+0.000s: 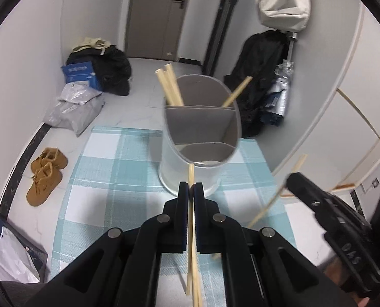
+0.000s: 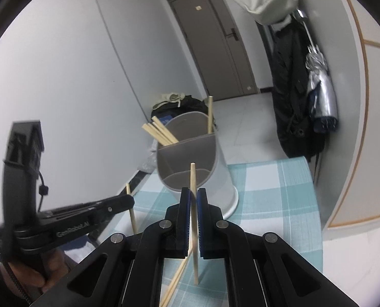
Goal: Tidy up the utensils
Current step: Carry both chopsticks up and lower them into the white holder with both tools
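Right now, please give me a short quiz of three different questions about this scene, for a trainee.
1. True or false: both grippers are empty.
2. How many compartments does the grey holder have? A) one B) three C) five
3. Fill in: the holder stands on a blue and white checked ____.

Key:
1. False. The left gripper is shut on a chopstick, and the right gripper is shut on another chopstick.
2. B. More chopsticks already stand in the far compartments.
3. Cloth.
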`<action>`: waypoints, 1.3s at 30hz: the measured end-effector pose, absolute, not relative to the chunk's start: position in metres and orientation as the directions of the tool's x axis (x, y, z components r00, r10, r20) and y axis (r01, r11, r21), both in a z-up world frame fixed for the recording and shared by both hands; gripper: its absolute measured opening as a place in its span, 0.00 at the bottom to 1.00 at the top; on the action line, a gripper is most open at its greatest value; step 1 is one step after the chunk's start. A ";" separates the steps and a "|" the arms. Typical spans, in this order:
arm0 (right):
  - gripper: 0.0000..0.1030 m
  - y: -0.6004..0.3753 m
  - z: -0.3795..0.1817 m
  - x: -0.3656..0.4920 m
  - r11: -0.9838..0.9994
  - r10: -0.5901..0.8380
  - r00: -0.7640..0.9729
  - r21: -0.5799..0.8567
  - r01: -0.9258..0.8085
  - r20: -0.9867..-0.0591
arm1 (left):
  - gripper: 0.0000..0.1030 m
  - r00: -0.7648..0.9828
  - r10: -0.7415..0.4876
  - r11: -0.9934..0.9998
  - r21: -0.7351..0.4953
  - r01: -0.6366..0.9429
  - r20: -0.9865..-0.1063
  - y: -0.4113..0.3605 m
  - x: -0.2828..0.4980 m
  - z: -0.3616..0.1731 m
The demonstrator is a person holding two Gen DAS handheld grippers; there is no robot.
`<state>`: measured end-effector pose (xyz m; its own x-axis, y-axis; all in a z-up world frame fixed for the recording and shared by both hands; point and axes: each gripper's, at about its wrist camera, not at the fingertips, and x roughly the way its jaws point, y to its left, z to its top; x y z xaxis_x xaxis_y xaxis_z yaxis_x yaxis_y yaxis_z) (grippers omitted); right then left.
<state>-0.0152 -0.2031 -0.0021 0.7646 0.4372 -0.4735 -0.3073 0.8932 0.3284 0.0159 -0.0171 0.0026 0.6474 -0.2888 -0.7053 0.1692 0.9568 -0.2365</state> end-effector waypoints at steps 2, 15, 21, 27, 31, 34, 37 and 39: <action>0.04 -0.198 -0.002 -0.018 0.896 0.435 0.766 0.313 -0.315 -0.473 | 0.00 0.637 -0.299 0.954 -0.232 0.189 -0.711 -0.021 0.012 0.007; 0.04 -0.189 0.003 -0.022 0.897 0.435 0.780 0.295 -0.330 -0.449 | 0.00 0.627 -0.297 0.954 -0.204 0.218 -0.720 -0.028 0.000 0.020; 0.04 -0.192 0.007 -0.023 0.888 0.448 0.779 0.319 -0.331 -0.439 | 0.00 0.628 -0.291 0.956 -0.200 0.213 -0.722 -0.027 0.002 0.027; 0.04 -0.191 0.019 -0.024 0.887 0.453 0.784 0.307 -0.346 -0.425 | 0.00 0.642 -0.308 0.950 -0.197 0.241 -0.702 -0.031 0.003 0.043; 0.04 -0.190 0.028 -0.022 0.893 0.443 0.794 0.281 -0.351 -0.417 | 0.00 0.649 -0.325 0.945 -0.204 0.257 -0.688 -0.034 0.008 0.055; 0.04 -0.192 0.034 -0.017 0.894 0.440 0.793 0.287 -0.344 -0.422 | 0.00 0.652 -0.332 0.942 -0.202 0.268 -0.681 -0.038 0.012 0.063; 0.04 -0.195 0.043 -0.014 0.894 0.440 0.796 0.289 -0.343 -0.415 | 0.00 0.652 -0.345 0.937 -0.207 0.280 -0.675 -0.038 0.018 0.074; 0.04 -0.196 0.051 -0.012 0.896 0.436 0.799 0.277 -0.346 -0.413 | 0.00 0.651 -0.355 0.933 -0.215 0.287 -0.671 -0.038 0.022 0.080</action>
